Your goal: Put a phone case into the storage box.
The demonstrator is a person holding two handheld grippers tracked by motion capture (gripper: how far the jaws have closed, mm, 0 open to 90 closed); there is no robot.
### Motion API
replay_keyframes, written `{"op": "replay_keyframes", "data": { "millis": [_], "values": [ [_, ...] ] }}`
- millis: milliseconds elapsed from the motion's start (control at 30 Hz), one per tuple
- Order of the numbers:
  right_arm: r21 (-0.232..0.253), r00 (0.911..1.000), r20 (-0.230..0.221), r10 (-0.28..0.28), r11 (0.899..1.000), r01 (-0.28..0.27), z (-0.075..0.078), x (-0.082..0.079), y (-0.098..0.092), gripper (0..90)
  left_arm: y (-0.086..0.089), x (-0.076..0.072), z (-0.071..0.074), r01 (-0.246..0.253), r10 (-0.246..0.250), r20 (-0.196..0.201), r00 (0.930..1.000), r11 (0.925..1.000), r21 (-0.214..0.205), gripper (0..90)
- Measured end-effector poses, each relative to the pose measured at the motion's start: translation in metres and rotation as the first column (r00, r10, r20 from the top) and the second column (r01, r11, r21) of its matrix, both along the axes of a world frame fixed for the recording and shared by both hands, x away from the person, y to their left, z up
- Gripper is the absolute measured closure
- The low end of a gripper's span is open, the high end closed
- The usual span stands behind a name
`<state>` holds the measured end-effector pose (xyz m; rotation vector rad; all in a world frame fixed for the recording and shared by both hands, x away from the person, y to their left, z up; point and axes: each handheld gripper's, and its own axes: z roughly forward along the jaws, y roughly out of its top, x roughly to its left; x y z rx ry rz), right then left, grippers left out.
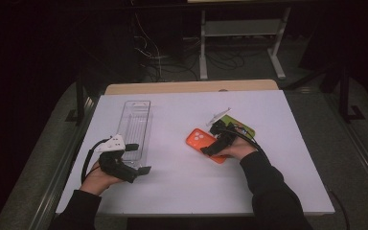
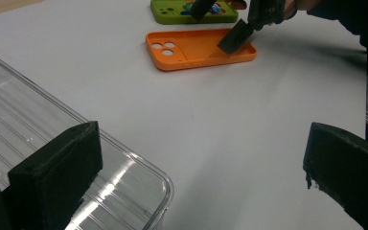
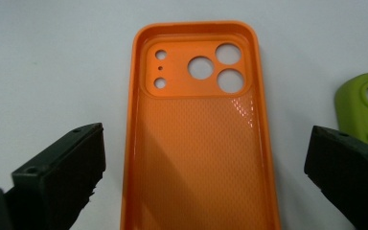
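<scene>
The step in hand is judged to be the approach to a grasp: the right claw is held spread wide over the orange phone case, nothing yet gripped, with one jaw to each side of the case's long edges and clear of both. The case lies flat on the white table, hollow side up, directly ahead of and below this claw. Its long axis runs straight away from the claw, in line with the jaws' reach, and the camera cut-outs are at the far end, pointing away from the claw. A green phone case is seen just beyond the right-hand jaw, close to the orange one but apart from it.

The next move is judged to call for the claw to be lowered until the jaws flank the side walls, then closed across the short width; the green case must be kept clear of the outer jaw.

The left claw is also held released, empty, with one jaw over the near corner of a clear plastic tray and the other over bare table.
</scene>
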<state>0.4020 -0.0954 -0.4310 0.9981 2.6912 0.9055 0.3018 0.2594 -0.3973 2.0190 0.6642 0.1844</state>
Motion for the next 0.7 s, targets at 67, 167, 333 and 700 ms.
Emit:
{"op": "replay_keyframes", "data": {
  "millis": [67, 167, 333, 700],
  "values": [
    [-0.001, 1.0000, -0.003, -0.002, 1.000, 0.002, -0.002, 0.001, 0.001, 0.9, 0.000, 0.000, 0.000, 0.000, 0.000, -0.001, 1.0000, 1.0000, -0.004, 0.0],
    [0.007, 1.0000, -0.006, -0.004, 1.000, 0.004, -0.006, 0.003, 0.002, 4.6, 0.000, 0.000, 0.000, 0.000, 0.000, -0.002, 1.0000, 1.0000, -0.005, 0.0],
    [0.005, 0.9999, -0.012, 0.006, 1.000, -0.006, -0.010, 0.004, 0.005, 7.5, 0.000, 0.000, 0.000, 0.000, 0.000, -0.002, 1.0000, 1.0000, -0.005, 0.0],
    [-0.029, 0.9998, 0.010, 0.015, 0.999, -0.015, -0.013, -0.001, 0.007, 12.9, 0.000, 0.000, 0.001, 0.007, -0.007, 0.001, 1.0000, 1.0000, 0.005, 0.0]
  ]
}}
